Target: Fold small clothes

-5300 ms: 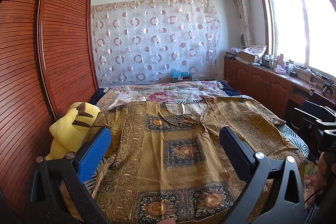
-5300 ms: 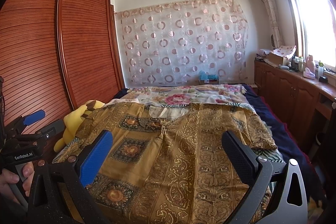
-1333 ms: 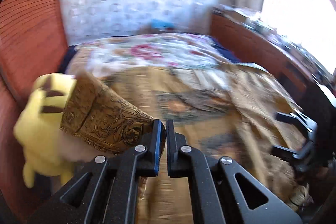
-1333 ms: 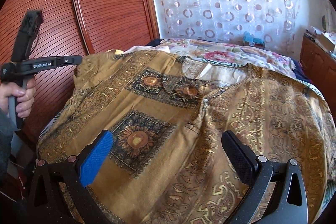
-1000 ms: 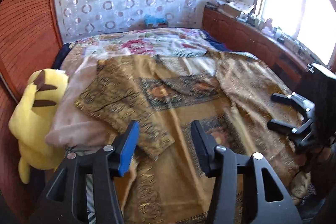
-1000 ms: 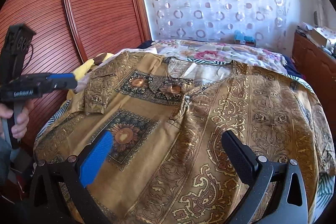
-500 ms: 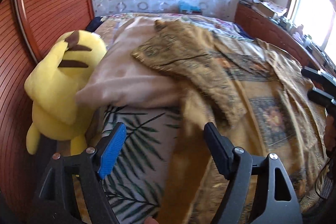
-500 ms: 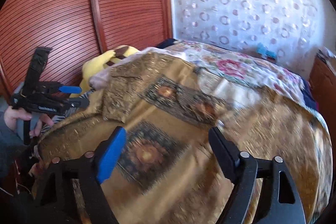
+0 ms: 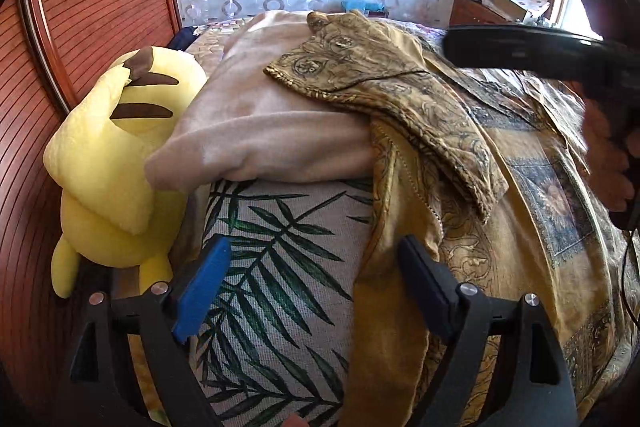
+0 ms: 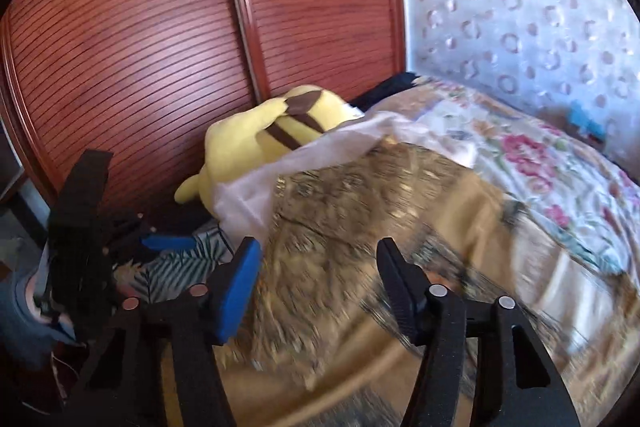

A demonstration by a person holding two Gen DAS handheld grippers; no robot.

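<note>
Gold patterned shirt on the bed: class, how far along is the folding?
Done: one sleeve lies folded across the gold shirt. In hand: nothing; the left gripper and right gripper are both open, above the shirt's edge. Left: the body is mostly spread flat, so the main folds remain.

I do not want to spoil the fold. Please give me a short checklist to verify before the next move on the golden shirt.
1. Left gripper open and empty: ok.
2. Right gripper open and empty: ok.
3. Sleeve already folded inward onto the shirt: ok.
4. Shirt side edge lies between the left fingers, ready to grasp: ok, though contact cannot be told.
5. Yellow plush toy is apart from the shirt: ok.
6. Shirt under the right gripper lies flat: cannot tell, that view is blurred.
</note>
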